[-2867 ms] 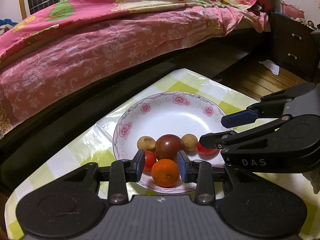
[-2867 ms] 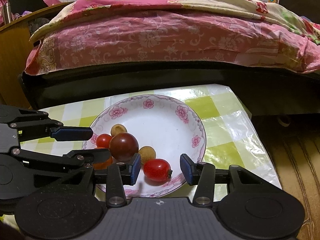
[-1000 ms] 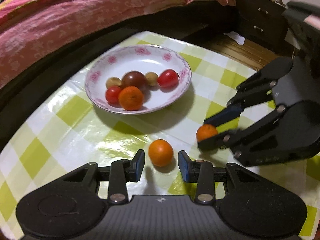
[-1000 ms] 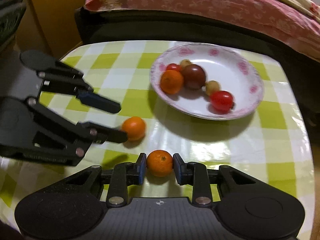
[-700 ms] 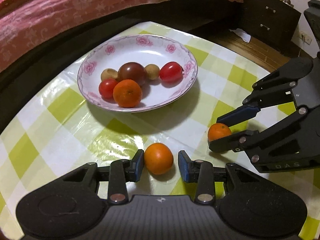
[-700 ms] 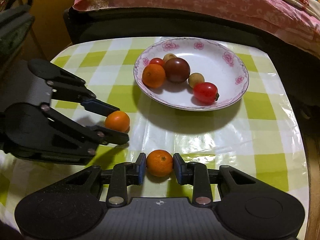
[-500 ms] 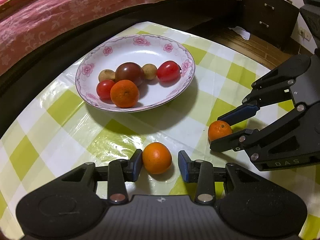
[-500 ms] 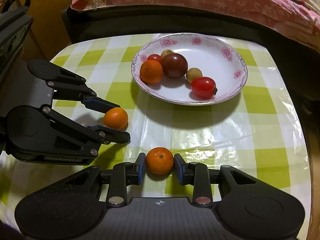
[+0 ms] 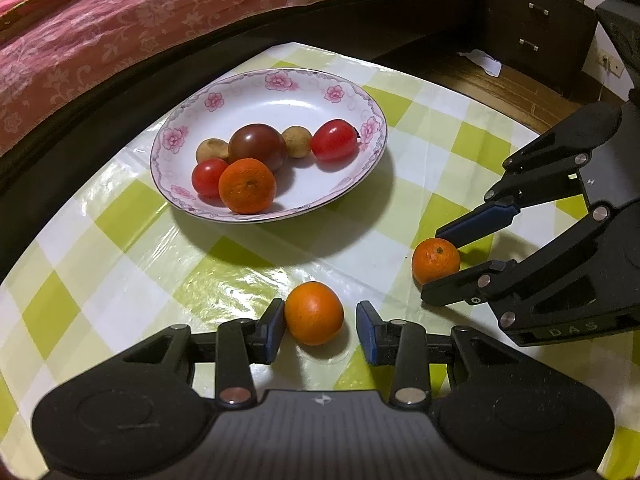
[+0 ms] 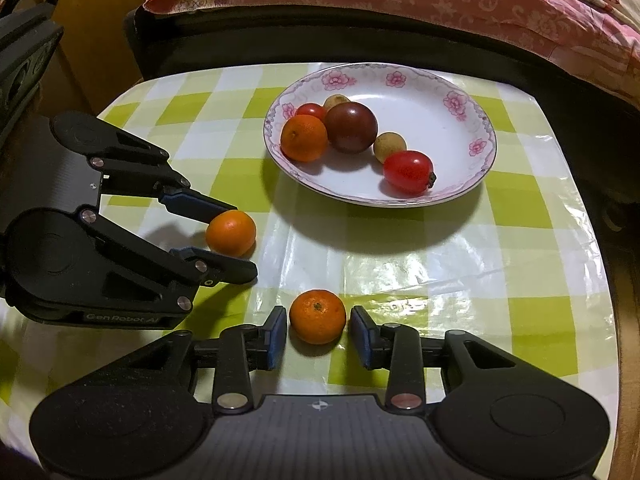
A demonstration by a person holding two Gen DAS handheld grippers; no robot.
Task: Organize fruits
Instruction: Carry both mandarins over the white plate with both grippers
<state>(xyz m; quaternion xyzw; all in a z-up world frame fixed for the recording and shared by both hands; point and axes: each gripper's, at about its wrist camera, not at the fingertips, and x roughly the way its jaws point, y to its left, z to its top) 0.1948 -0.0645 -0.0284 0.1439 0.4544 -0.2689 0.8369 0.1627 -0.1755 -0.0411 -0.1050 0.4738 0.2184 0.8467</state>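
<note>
Two mandarins lie on the green-checked tablecloth in front of a flowered white plate (image 9: 372, 120) (image 10: 486, 148). One mandarin (image 9: 314, 313) (image 10: 231, 233) sits between the fingers of my left gripper (image 9: 320, 330) (image 10: 244, 240), against the left pad with a gap at the right pad; that gripper is open. The other mandarin (image 10: 317, 316) (image 9: 436, 260) rests on the cloth between the fingers of my right gripper (image 10: 319, 336) (image 9: 434, 266), whose jaws are opening with a gap on both sides. The plate holds a third mandarin (image 9: 247, 186), a dark tomato (image 9: 258, 146), two red tomatoes and two longans.
A bed with a pink floral cover (image 9: 140, 20) runs along the table's far side. A dark drawer cabinet (image 9: 532, 36) stands on the wooden floor at the back right. The table edge drops off close beyond the plate (image 10: 560, 128).
Both grippers were at the plate and now stand over the cloth in front of it. The right gripper's pads, tight on its mandarin a second ago, have parted from it.
</note>
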